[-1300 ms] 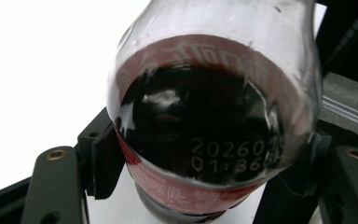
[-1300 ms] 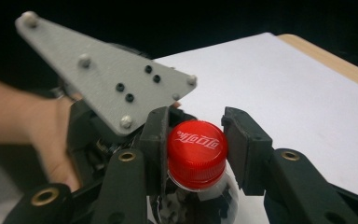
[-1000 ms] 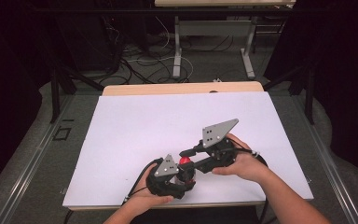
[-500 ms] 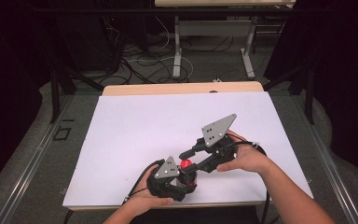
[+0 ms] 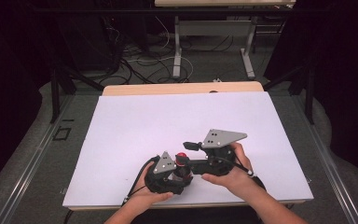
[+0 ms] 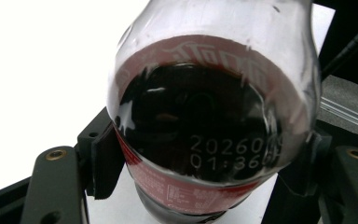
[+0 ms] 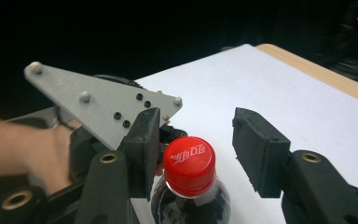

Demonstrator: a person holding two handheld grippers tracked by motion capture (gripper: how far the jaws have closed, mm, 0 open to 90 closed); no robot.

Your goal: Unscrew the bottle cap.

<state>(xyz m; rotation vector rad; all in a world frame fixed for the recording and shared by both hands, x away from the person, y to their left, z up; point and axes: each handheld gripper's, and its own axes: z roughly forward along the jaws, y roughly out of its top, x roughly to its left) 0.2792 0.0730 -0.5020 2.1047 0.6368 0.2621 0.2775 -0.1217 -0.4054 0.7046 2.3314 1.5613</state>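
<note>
A clear plastic bottle (image 6: 212, 116) of dark cola looms large at the centre, its rounded shoulder swelling toward 12 o'clock and its base narrowing toward 6 o'clock. A red label with white lettering rings it, and pale printed digits sit on its wall near 5 o'clock. The left gripper (image 6: 205, 172) clamps the bottle's sides: one black pad (image 6: 105, 163) presses at 8 o'clock, the other (image 6: 305, 163) at 4 o'clock, each touching the plastic. Brass-ringed screw holes mark the jaw arms at both lower corners. Behind, a white table surface (image 6: 42, 70) spreads from 9 to 12 o'clock. A dark cable (image 6: 349, 44) crosses at 2 o'clock above a grey edge (image 6: 349, 100).
</note>
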